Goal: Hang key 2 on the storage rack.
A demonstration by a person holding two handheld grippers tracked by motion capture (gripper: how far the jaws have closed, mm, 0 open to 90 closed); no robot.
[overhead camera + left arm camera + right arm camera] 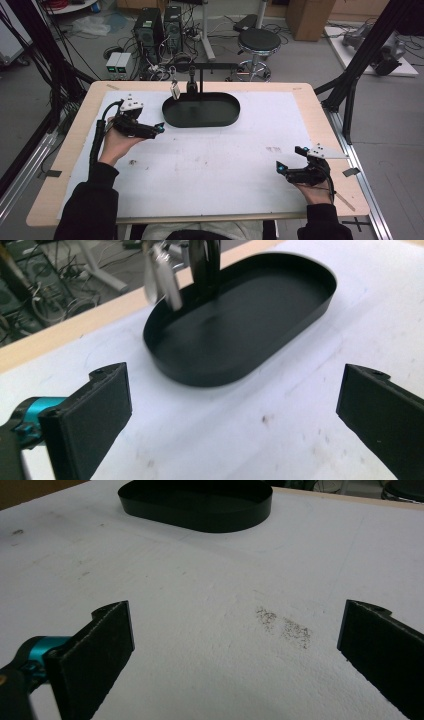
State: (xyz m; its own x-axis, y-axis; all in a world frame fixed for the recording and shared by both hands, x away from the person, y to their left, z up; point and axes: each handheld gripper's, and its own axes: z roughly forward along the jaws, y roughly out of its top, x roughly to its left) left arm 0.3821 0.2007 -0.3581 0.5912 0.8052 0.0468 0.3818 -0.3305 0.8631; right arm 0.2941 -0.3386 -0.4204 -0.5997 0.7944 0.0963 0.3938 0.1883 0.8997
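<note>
A black oval tray [220, 120] lies at the back middle of the white sheet, with nothing lying in it. From its far rim rises a black stand [202, 80] with a crossbar, and a small silvery tag [175, 90] hangs from the bar. My left gripper [156, 129] is open just left of the tray, pointing at it. In the left gripper view the tray [260, 315] and the blurred tag [162, 277] lie ahead of the spread jaws [235, 390]. My right gripper [290, 159] is open near the front right, over bare sheet [235, 625].
The white sheet [210, 165] covers most of the wooden table [65, 165]. A dark smudge [285, 625] marks the sheet ahead of the right gripper. Black frame struts [355, 60] stand at the table's right, and computers and a stool [257, 42] are on the floor behind.
</note>
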